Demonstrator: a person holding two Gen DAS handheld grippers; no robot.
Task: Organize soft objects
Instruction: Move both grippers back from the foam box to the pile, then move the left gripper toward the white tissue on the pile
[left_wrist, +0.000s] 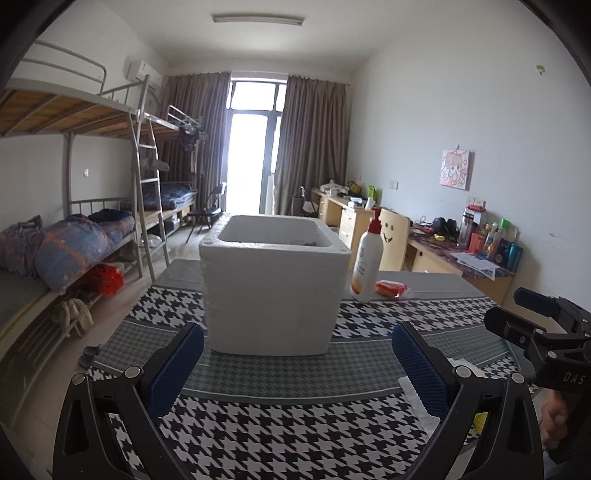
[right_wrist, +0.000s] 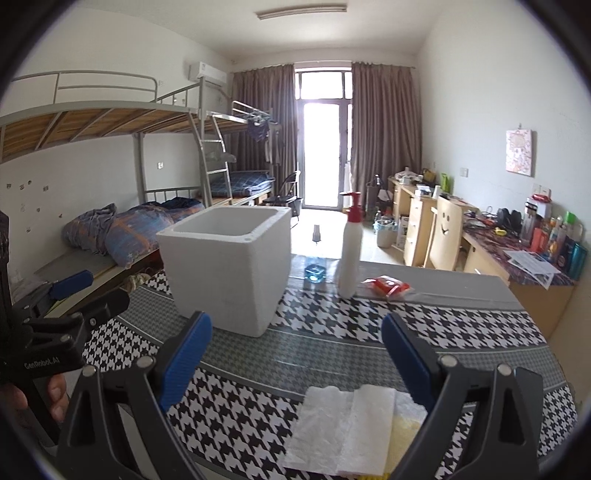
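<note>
White folded tissues (right_wrist: 343, 428) lay flat at 6 o'clock | left gripper (left_wrist: 297, 363) gaped, empty | right gripper (right_wrist: 295, 354) gaped, empty | "GenRobot.AI" read on left gripper

Apparently a dormitory room: metal bunk beds (right_wrist: 110, 122), desks (right_wrist: 417, 218), curtained balcony door (right_wrist: 321, 147).

The table (right_wrist: 332, 354) lies bare between the near edge and the box (right_wrist: 229, 266), so a gripper could pass freely there. From the right gripper (right_wrist: 295, 362), the box blocks the way at 11 o'clock, the bottle (right_wrist: 351, 251) stands at 12, and a red packet (right_wrist: 386, 286) lies at 1. A narrow gap separates box and bottle, with a blue thing (right_wrist: 314, 274) behind it. White tissues (right_wrist: 347, 428) lie at 6 between the wide-apart fingers (right_wrist: 186, 354). The left gripper (right_wrist: 66, 310) crowds 9 o'clock.
</note>
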